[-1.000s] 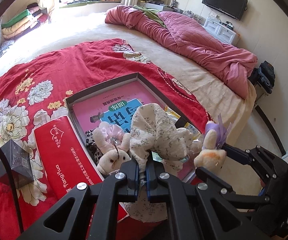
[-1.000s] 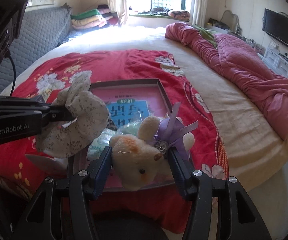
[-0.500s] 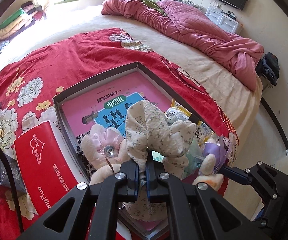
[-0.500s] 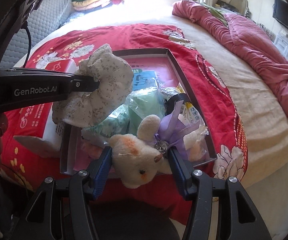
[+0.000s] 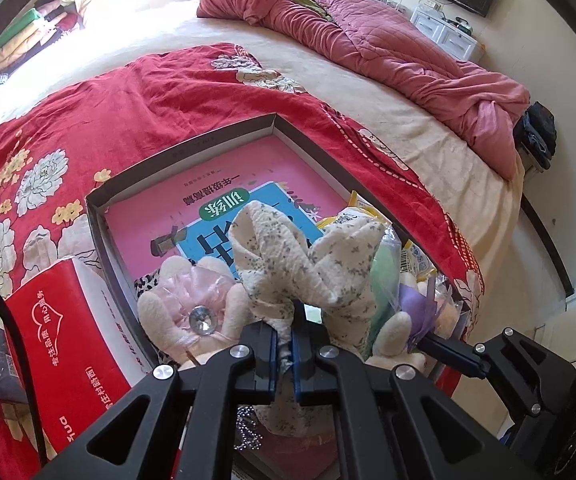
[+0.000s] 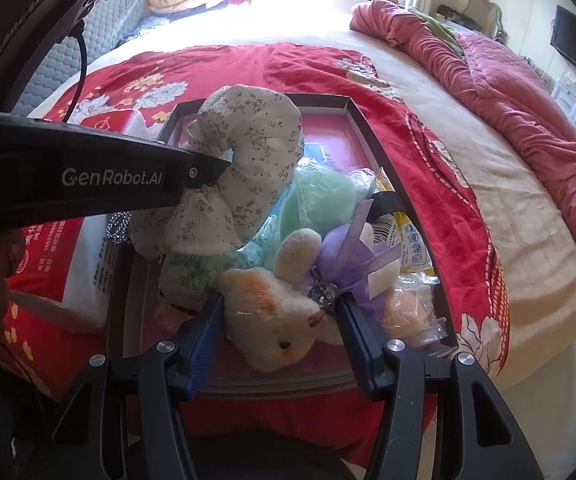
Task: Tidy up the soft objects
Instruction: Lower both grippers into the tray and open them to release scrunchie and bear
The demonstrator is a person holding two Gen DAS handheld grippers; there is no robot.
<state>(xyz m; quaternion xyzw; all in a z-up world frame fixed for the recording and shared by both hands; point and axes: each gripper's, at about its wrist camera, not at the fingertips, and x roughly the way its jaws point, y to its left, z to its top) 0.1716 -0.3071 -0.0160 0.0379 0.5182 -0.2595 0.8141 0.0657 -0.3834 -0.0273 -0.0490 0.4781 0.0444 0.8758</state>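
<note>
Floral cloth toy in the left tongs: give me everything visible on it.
The floral cloth toy is cream fabric with a small grey sprig print, soft and stuffed, bunched into rounded lobes like ears or limbs. The left tongs are shut on a narrow fold at its lower middle; the rest bulges above and a tail hangs below. It is held above the near end of the grey tray, over the bagged green item. Contact with that cannot be judged.

Tray (image 5: 176,152) on bedspread (image 5: 88,120); book (image 5: 208,208) in tray, plush toys (image 5: 192,312) at near end; tissue pack (image 5: 60,360) just left.
</note>
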